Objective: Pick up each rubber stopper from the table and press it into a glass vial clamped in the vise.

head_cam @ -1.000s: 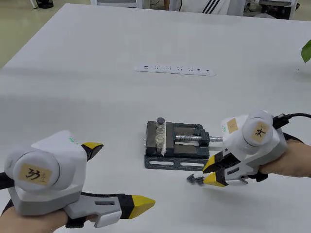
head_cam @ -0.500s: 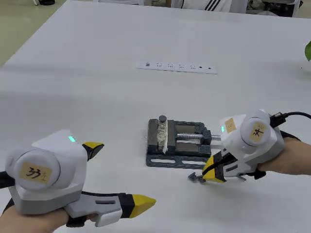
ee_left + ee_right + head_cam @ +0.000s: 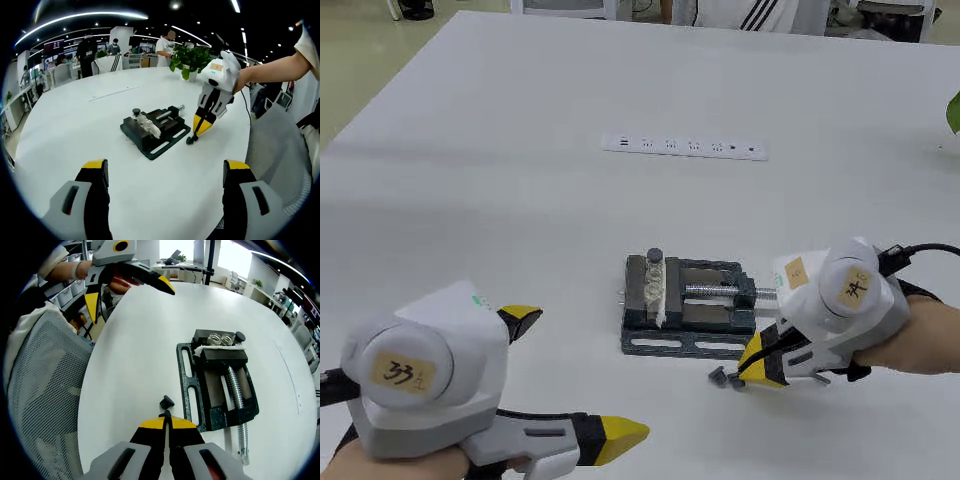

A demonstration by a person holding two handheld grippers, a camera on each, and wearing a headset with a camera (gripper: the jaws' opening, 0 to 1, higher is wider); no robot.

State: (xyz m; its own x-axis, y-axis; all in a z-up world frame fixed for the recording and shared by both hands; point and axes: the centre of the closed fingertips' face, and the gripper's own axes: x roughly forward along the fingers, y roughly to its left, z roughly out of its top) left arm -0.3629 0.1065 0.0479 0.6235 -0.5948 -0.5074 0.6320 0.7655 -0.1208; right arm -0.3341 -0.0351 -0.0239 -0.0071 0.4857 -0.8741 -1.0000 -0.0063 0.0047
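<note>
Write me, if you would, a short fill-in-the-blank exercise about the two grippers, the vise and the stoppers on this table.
1. The left gripper holds its jaws wide ___.
2. The right gripper has its jaws ___, with the tips beside loose rubber stoppers on the table.
3. In the vise, just ___ glass vial carries a dark stopper on top.

Missing words: open; shut; one.
</note>
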